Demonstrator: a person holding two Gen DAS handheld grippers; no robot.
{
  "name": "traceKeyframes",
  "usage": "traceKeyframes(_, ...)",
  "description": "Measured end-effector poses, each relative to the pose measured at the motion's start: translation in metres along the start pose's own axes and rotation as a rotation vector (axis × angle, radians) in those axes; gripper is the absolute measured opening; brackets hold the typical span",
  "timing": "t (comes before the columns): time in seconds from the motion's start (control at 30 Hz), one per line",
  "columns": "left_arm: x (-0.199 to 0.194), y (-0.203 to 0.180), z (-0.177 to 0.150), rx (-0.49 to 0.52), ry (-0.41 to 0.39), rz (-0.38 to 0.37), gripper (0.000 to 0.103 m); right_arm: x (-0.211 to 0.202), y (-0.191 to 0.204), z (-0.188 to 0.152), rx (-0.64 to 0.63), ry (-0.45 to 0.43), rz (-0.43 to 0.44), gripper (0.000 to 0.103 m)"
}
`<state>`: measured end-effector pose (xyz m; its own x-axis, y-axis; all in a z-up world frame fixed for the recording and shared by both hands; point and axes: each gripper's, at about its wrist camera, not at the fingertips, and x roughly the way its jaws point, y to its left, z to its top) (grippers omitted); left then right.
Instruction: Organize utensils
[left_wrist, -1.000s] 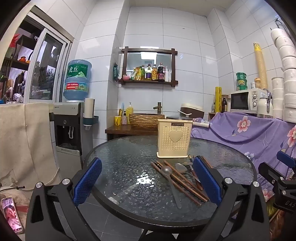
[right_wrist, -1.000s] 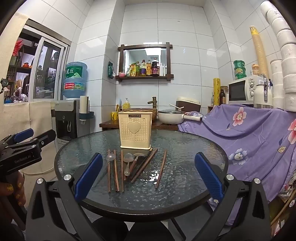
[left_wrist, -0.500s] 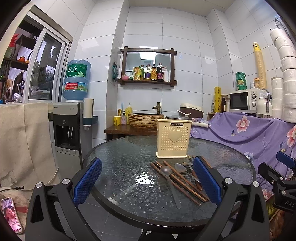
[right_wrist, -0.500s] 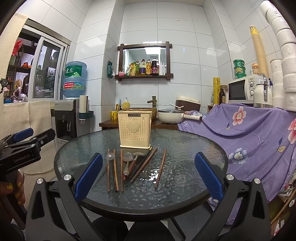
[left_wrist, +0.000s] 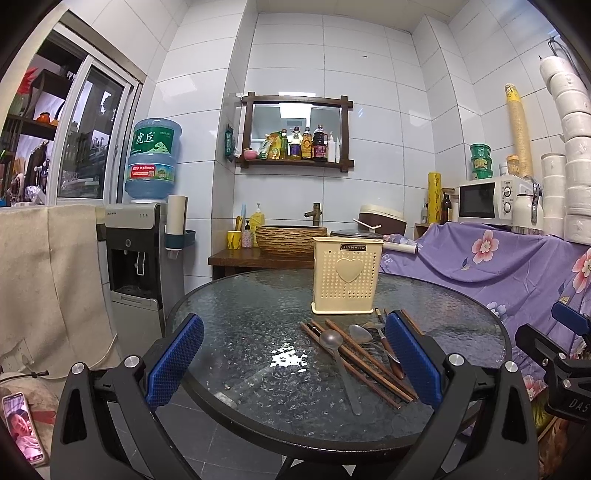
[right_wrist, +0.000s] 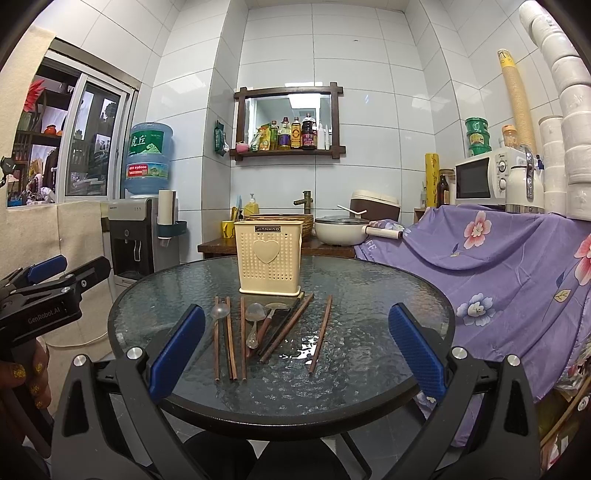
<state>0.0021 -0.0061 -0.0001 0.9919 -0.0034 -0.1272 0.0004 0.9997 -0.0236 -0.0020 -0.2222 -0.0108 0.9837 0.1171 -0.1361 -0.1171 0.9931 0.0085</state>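
Cream plastic, pierced with small holes and stamped with a raised heart, forms the utensil holder that stands upright on the far half of the round glass table; a dark label at its rim reads JIANHAO. Just in front of it, on the near side, the loose utensils lie flat on the glass: brown wooden chopsticks in a rough fan, metal spoons among them, and one chopstick lying apart to the right. In the left wrist view the same pile sits right of centre, partly behind the right blue pad.

The left gripper hangs at the near edge of the table with its jaws spread wide and nothing between them. The right gripper does the same, jaws wide apart and empty, framing the pile. In the right wrist view the left tool's black body shows at the far left, printed GenRobot.AI, held by a hand with gold-painted nails.

Far left, a blue water jug with Chinese characters tops a dispenser. Far right, a white microwave rests on a purple floral cloth.
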Motion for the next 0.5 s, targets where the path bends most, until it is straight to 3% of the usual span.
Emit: traceKeyframes(0.5, -0.0008, -0.0010, -0.0013, -0.003, -0.001, -0.001, 0.097, -0.0002, 0.0008, 0.0003, 0.000, 0.001, 0.003, 0.098)
